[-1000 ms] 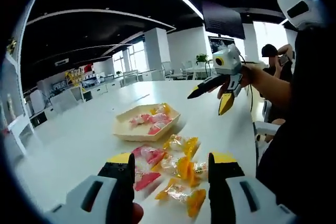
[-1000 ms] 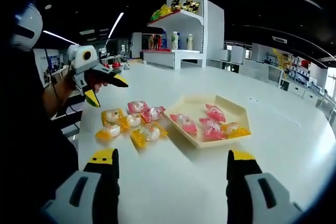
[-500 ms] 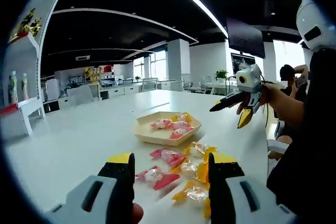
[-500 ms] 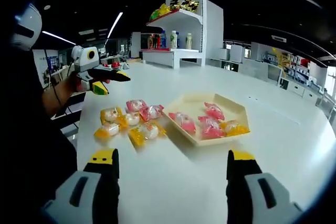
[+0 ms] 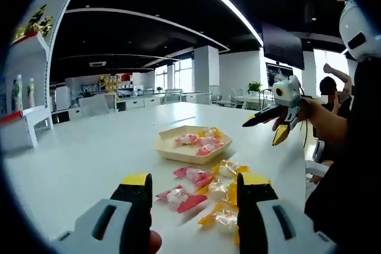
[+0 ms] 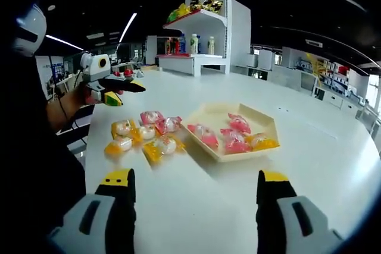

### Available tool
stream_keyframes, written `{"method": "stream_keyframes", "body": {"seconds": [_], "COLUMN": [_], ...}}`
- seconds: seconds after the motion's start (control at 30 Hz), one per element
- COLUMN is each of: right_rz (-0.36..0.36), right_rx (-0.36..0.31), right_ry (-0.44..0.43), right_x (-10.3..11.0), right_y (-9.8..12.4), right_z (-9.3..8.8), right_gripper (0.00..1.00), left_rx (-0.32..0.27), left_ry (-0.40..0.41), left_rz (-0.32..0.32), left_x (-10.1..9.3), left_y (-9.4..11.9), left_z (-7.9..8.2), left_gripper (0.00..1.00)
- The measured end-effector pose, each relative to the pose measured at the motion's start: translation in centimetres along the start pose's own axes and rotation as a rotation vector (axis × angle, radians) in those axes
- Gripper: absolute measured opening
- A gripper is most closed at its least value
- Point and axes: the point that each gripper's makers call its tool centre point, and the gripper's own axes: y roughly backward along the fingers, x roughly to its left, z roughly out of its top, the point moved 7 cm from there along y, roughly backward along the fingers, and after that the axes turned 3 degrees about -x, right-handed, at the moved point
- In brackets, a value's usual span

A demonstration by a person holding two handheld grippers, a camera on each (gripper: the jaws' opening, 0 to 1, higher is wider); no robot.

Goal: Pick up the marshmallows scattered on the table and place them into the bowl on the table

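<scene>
Wrapped marshmallows [image 6: 144, 135] — pink, yellow — lie beside the hexagonal bowl [image 6: 233, 135]; others inside.

both grippers [image 5: 193, 191] [image 6: 196, 191] have grey bodies with black, yellow-tipped jaws, and the person wears a dark sleeve [image 6: 36, 147].

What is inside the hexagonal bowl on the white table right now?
The bowl holds several wrapped marshmallows: pink ones and at least one yellow. Where they overlap, the exact count is unclear, and its near wall hides part of the floor.
</scene>
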Motion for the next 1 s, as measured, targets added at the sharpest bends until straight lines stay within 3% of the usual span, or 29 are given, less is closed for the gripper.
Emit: {"method": "stream_keyframes", "body": {"seconds": [0.3, 0.57, 1.0], "right_rz": [-0.007, -0.014, -0.015], "right_rx": [-0.002, 0.002, 0.006], "right_ry": [0.010, 0.006, -0.004], "right_x": [0.1, 0.0, -0.1], "right_y": [0.1, 0.2, 0.1], "right_z": [0.0, -0.2, -0.7], "right_gripper": [0.82, 0.82, 0.82], "left_rx": [0.005, 0.036, 0.077], "left_ry": [0.004, -0.017, -0.014], "left_rz": [0.013, 0.002, 0.037], "left_x": [0.4, 0.2, 0.8], "left_y": [0.5, 0.8, 1.7], "left_z": [-0.3, -0.7, -1.6], "left_gripper": [0.57, 0.57, 0.57]}}
